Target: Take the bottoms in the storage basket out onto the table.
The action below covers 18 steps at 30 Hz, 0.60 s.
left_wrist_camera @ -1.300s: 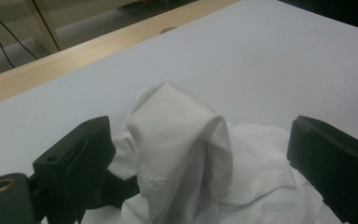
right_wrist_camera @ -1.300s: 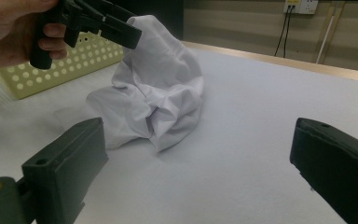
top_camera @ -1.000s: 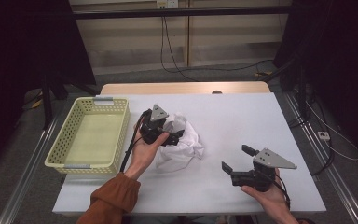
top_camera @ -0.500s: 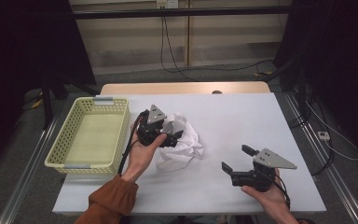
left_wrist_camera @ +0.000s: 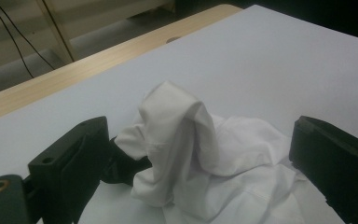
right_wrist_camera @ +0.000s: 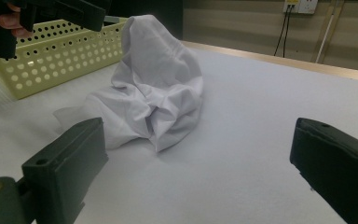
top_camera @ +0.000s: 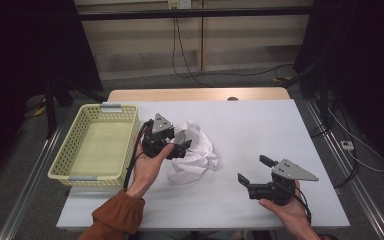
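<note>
From above, I see my left gripper [top_camera: 180,148] over the white cloth [top_camera: 196,156] mid-counter, beside the yellow basket [top_camera: 96,147]. Left gripper view: fingers spread around the raised fold. Right gripper view: my right gripper [right_wrist_camera: 200,172] spread wide, well apart from the cloth.

Soft, creased white cloth [top_camera: 195,152], matt
</note>
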### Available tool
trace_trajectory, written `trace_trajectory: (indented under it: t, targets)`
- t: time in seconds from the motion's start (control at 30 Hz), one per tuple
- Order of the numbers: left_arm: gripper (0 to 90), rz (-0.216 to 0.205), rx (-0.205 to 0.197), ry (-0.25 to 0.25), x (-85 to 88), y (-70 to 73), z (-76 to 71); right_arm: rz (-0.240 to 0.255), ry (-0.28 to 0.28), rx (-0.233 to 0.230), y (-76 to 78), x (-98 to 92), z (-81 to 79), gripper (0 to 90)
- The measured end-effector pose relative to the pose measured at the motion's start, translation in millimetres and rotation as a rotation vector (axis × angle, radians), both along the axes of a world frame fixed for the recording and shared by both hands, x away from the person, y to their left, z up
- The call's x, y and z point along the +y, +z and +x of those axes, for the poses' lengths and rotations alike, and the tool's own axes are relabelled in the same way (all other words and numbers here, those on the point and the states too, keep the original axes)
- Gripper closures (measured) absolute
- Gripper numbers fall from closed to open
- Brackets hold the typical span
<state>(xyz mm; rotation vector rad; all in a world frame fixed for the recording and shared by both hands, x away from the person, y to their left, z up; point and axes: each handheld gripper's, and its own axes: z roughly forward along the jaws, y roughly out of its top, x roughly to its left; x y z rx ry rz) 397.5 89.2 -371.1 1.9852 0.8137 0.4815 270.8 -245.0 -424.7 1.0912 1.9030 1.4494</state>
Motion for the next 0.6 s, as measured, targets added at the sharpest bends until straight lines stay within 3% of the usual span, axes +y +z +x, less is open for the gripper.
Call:
trace_trajectory:
  t: [0.2,0.6]
  targets:
    - [5.1,-0.014,0.007,-0.001,5.9,2.3,-2.3,-0.002,0.001,0.000,0.0,0.3,0.2,3.7]
    - [4.7,-0.017,-0.025,-0.013,17.8,9.0,-10.4,0.002,-0.001,0.003,-0.1,0.5,0.3,3.7]
